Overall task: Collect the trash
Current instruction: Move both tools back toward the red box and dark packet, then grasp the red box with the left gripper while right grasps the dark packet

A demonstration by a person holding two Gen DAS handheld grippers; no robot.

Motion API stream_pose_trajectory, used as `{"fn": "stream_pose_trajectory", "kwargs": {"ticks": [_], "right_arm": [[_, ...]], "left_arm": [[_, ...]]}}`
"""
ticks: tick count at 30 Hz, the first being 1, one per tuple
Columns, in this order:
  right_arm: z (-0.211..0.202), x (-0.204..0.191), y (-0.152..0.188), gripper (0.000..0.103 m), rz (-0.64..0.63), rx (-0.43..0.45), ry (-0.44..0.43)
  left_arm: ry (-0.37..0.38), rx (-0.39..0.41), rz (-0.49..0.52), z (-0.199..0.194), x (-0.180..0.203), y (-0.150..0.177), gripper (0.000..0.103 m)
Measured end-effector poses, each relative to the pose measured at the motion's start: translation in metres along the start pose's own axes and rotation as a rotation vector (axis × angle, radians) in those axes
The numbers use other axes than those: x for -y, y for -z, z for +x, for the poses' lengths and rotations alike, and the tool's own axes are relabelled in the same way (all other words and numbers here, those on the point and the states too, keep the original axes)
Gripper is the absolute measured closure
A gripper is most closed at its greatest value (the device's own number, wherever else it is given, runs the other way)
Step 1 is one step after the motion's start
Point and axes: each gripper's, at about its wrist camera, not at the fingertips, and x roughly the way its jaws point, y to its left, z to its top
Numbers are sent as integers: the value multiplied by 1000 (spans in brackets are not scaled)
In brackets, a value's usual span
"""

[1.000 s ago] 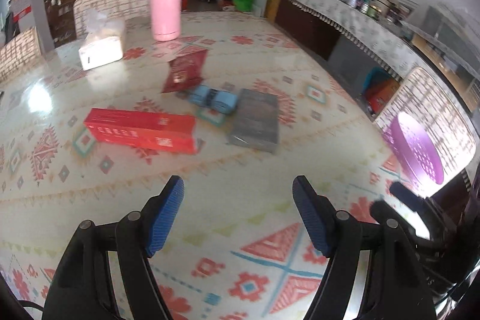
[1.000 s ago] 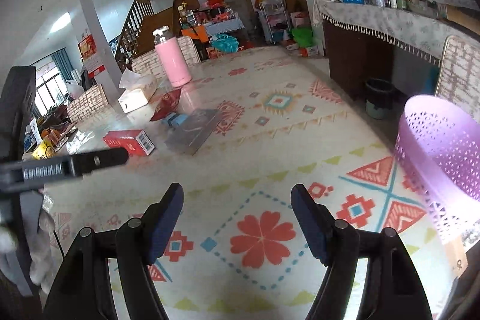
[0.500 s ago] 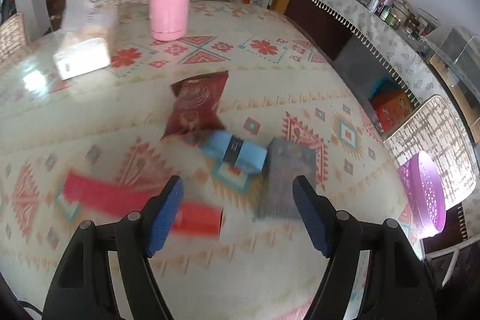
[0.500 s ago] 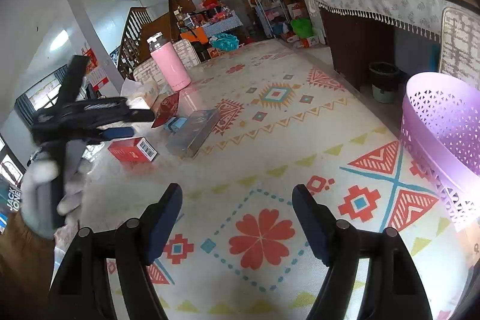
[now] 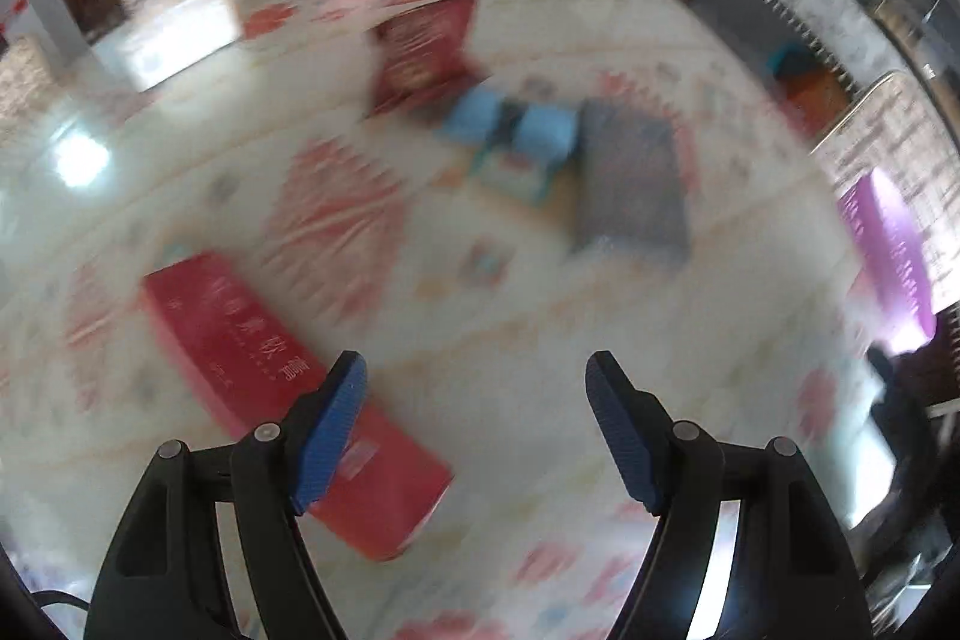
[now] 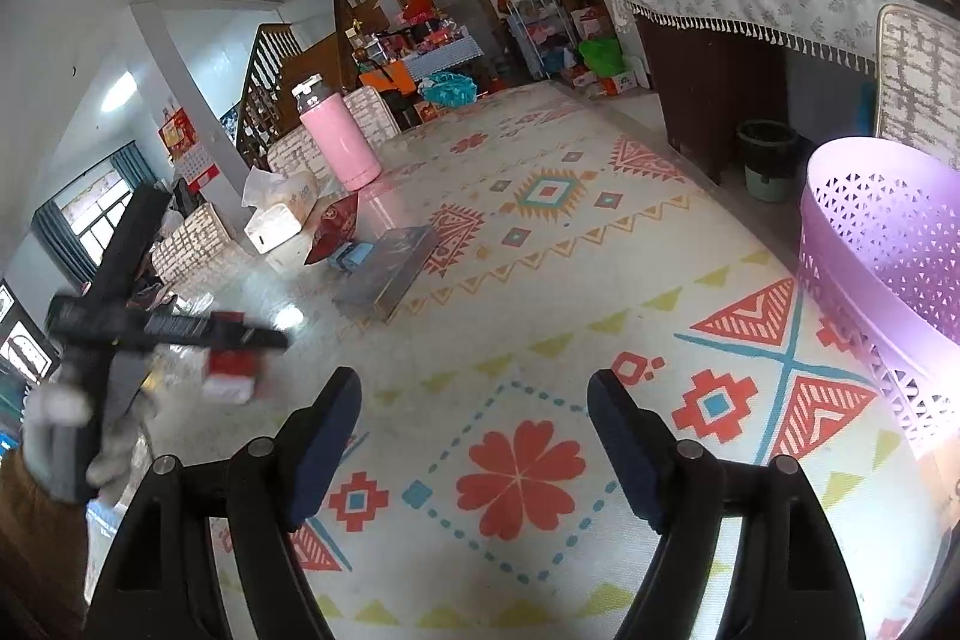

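Note:
A long red box [image 5: 264, 370] lies on the patterned table, its near end under my left gripper's left finger. My left gripper [image 5: 477, 424] is open and empty above the table. Farther off lie a dark red snack bag [image 5: 426, 46], a blue packet [image 5: 516, 127] and a grey box [image 5: 630, 184]. The view is blurred. My right gripper [image 6: 474, 436] is open and empty over the table's near end. The purple basket [image 6: 888, 268] stands at the right edge. The right wrist view also shows the left gripper [image 6: 150, 328] over the red box [image 6: 231, 376].
A pink bottle [image 6: 339, 142] and a white tissue box [image 6: 279, 214] stand at the table's far end. A sideboard [image 6: 750, 16] with jars runs along the right wall, a small bin [image 6: 768, 157] below it.
My left gripper has come down and forward toward the red box, which now lies close under its left finger. My right gripper has barely moved.

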Motion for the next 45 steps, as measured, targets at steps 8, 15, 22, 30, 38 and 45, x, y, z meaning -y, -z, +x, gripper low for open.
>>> {"fn": "stream_pose_trajectory", "kwargs": {"ticks": [8, 15, 22, 30, 38, 45], "right_arm": [[-1, 0, 0, 18, -3, -2, 14], [-4, 1, 1, 17, 11, 11, 24], [-2, 0, 1, 17, 13, 8, 35], [-2, 0, 1, 17, 14, 6, 38], [2, -1, 3, 17, 9, -8, 48], [-2, 0, 3, 17, 16, 13, 63]], "left_arm": [[105, 185, -176, -67, -61, 47, 22], [-1, 165, -309, -41, -109, 58, 22], [-87, 167, -298, -22, -107, 62, 22], [-104, 168, -281, -16, -97, 59, 64], [-72, 193, -271, -11, -78, 51, 63], [-8, 193, -266, -8, -73, 51, 59]]}}
